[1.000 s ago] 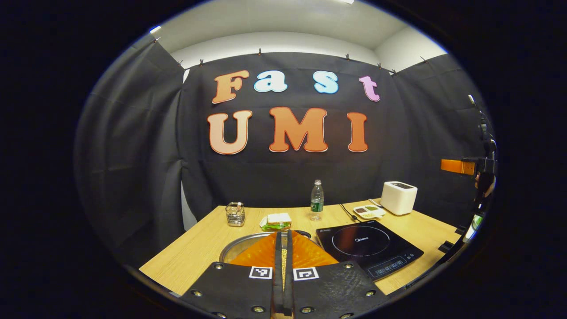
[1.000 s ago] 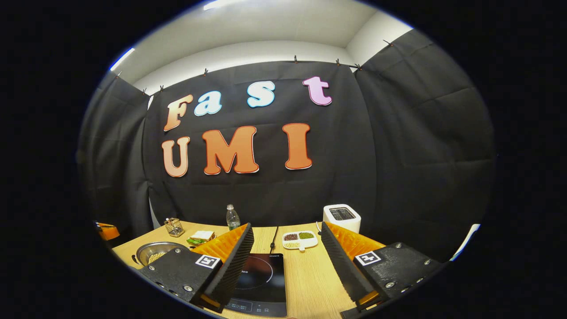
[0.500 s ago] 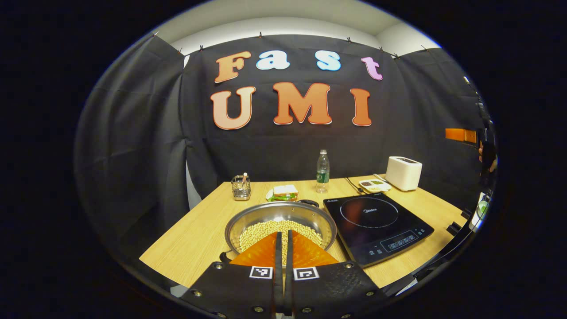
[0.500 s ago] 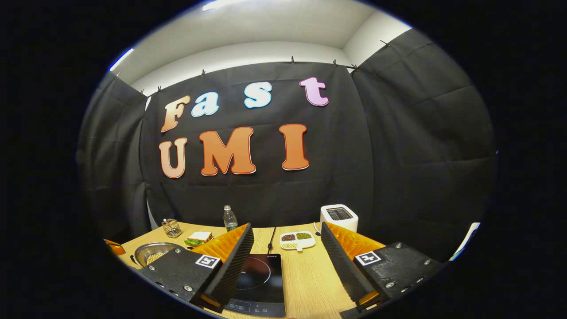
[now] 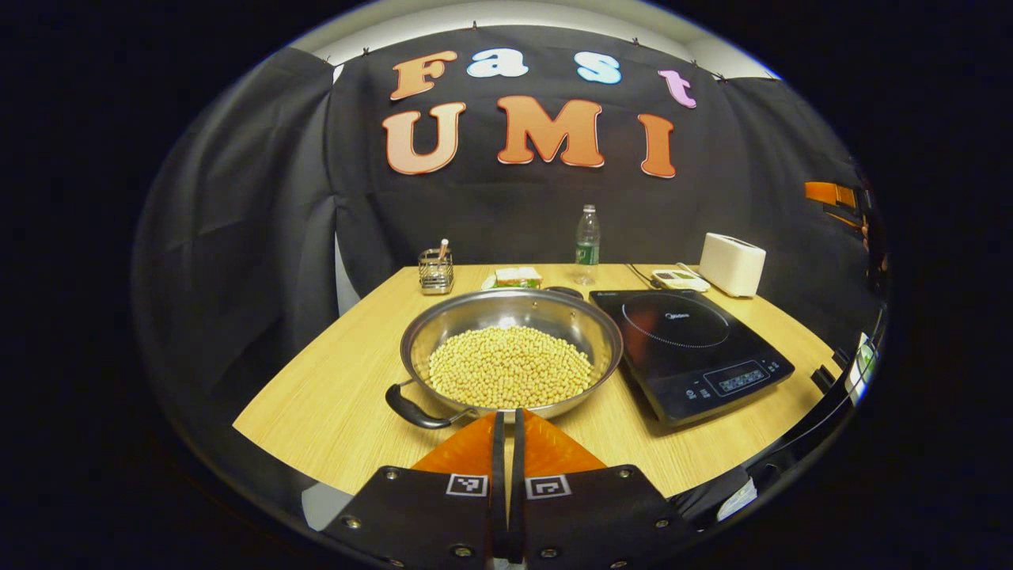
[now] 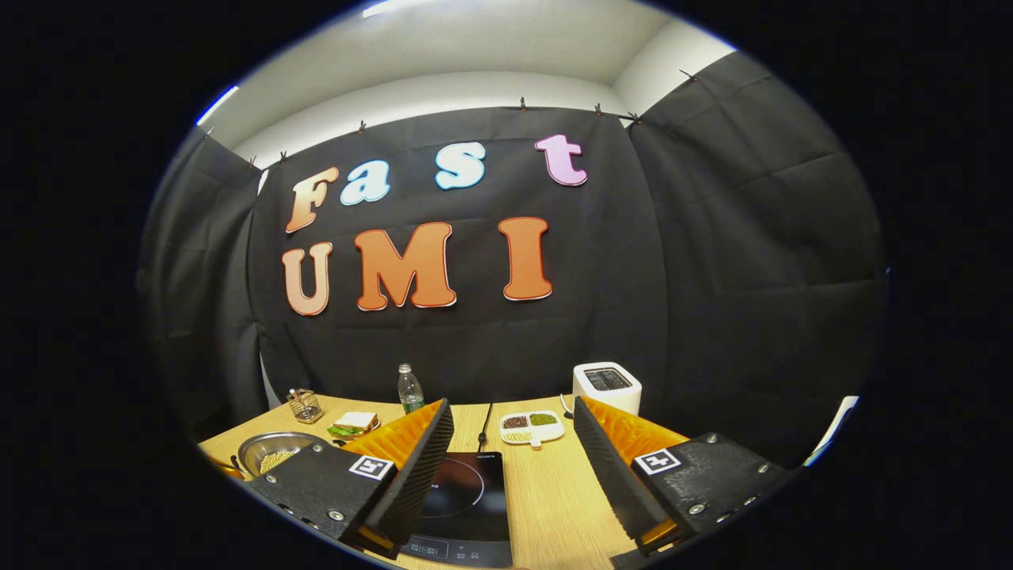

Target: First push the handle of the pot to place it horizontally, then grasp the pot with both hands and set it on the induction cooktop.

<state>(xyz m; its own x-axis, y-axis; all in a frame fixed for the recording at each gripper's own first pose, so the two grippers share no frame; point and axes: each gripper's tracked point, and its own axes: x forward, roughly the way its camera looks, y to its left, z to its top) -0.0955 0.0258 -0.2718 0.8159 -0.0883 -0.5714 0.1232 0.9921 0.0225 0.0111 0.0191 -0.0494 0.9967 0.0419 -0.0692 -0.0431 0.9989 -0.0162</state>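
Note:
A wide steel pot (image 5: 514, 321) full of pale beans sits on the wooden table (image 5: 348, 388), just left of the black induction cooktop (image 5: 696, 348). One black pot handle (image 5: 411, 412) points toward the near left, the other (image 5: 563, 291) toward the far side. My left gripper (image 5: 506, 431) is shut with nothing in it, just short of the pot's near rim. In the right gripper view the pot (image 6: 273, 451) lies at the far left. My right gripper (image 6: 510, 459) is open above the cooktop (image 6: 463, 499).
At the back of the table stand a wire holder (image 5: 436, 271), a sandwich plate (image 5: 516, 277), a water bottle (image 5: 586, 241), a divided snack dish (image 5: 679, 279) and a white toaster (image 5: 733, 264). The other gripper's orange part (image 5: 827, 193) shows at the right edge.
My left gripper has tilted downward and drawn back, so the whole pot and its near handle come into sight. The right gripper has barely moved.

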